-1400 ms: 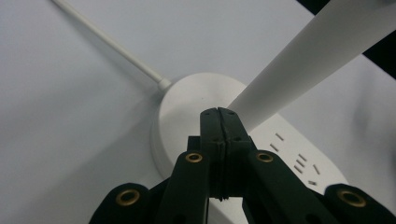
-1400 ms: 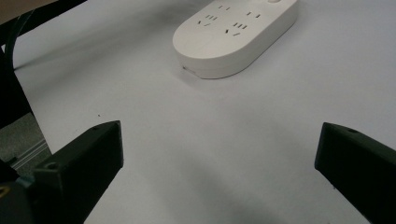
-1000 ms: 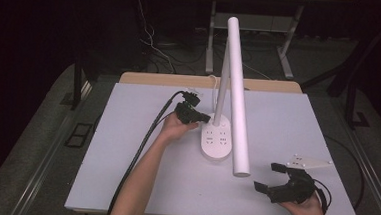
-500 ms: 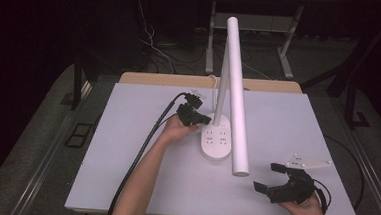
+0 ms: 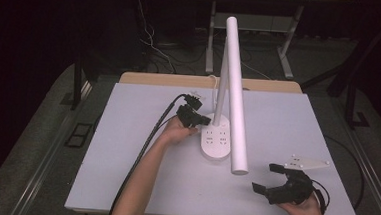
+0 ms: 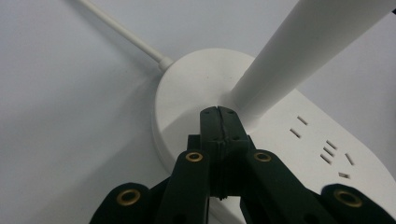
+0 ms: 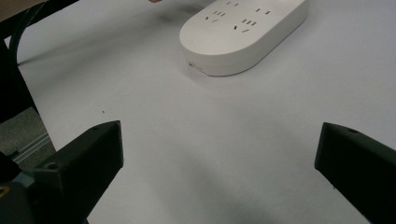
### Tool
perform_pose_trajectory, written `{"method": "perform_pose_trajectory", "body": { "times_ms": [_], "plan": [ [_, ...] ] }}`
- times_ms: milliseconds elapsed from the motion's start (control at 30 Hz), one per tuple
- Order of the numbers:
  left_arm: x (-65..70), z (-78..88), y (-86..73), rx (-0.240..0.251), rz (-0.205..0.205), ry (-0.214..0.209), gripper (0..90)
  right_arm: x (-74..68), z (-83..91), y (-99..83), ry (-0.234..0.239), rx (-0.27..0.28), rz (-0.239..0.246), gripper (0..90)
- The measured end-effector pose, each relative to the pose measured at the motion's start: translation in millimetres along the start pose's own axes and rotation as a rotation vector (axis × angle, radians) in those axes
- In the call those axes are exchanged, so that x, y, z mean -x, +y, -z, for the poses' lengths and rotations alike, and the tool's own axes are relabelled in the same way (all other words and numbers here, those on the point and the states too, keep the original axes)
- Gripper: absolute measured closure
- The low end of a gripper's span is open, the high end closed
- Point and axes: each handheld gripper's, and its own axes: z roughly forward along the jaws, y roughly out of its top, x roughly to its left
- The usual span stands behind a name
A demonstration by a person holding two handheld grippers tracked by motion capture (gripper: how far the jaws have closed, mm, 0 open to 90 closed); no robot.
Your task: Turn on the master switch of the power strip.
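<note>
Here we are working at a white table [image 5: 124, 173] with a white desk lamp [image 5: 216, 139] that is standing near its middle. The lamp base [image 6: 196, 88] is oval and flat, and it is carrying two groups of socket holes on its top. A thin stem is rising from the far part of the base, and a long white tube [image 5: 237, 95] is leaning from the top toward us, so its lower end is hanging above the table just beside the base. A white cable [image 6: 126, 32] is leaving the far end of the base.

We are holding the left gripper [image 5: 202, 121] at the left side of the base. In the left gripper view its jaws are pressed fully together with nothing between them, and their tips [image 6: 218, 114] are resting on the top of the base, right at the foot of the stem.

We are keeping the right gripper [image 5: 267, 178] low over the table at the near right corner, well apart from the lamp. Its jaws are standing wide and they are grasping nothing; in the right gripper view bare table is lying between them, and the socket end of the base [image 7: 243, 35] is lying farther ahead.
</note>
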Motion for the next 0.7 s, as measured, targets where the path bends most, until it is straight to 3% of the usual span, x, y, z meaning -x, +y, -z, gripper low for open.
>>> {"method": "perform_pose_trajectory", "body": {
  "times_ms": [67, 133, 167, 233, 267, 467, 533, 567, 633, 700],
  "plan": [
    [-0.8, -0.5, -0.8, 0.017, 0.024, -0.009, 90.0, 0.0, 0.3, 0.0, 0.000, 0.002, 0.000, 0.5],
    [-1.2, 0.2, -0.5, 0.008, 0.008, -0.005, 90.0, 0.1, 0.7, 0.0, 0.002, 0.001, -0.007, 0.5],
    [1.0, -1.0, -0.4, 0.023, 0.034, -0.002, 90.0, 0.4, 0.9, -0.1, 0.002, 0.000, -0.009, 0.5],
    [0.1, -0.8, 0.1, 0.020, 0.026, -0.002, 90.0, 1.8, 0.7, -0.2, 0.000, 0.001, -0.010, 0.6],
    [1.1, -0.8, -0.6, 0.023, 0.055, -0.007, 90.0, 2.1, 1.1, -0.1, 0.000, 0.001, -0.011, 0.5],
    [-4.7, 2.9, 0.0, 0.024, 0.092, -0.005, 89.9, 2.9, 1.1, -0.5, 0.002, 0.002, -0.013, 0.5],
    [-7.4, 5.3, 0.2, 0.021, 0.082, -0.005, 89.8, 3.4, 1.0, -0.7, 0.001, 0.003, -0.014, 0.5],
    [-7.1, 5.4, 0.6, 0.017, 0.090, 0.015, 89.8, 3.4, 1.0, -0.7, 0.001, 0.003, -0.014, 0.5],
    [-9.3, 6.9, -0.3, 0.017, 0.101, 0.005, 89.7, 4.4, 1.0, -0.9, 0.000, 0.002, -0.017, 0.5],
    [-11.5, 9.3, -0.6, 0.006, 0.083, 0.015, 89.7, 4.4, 1.1, -1.0, -0.001, 0.003, -0.019, 0.6]
  ]
}}
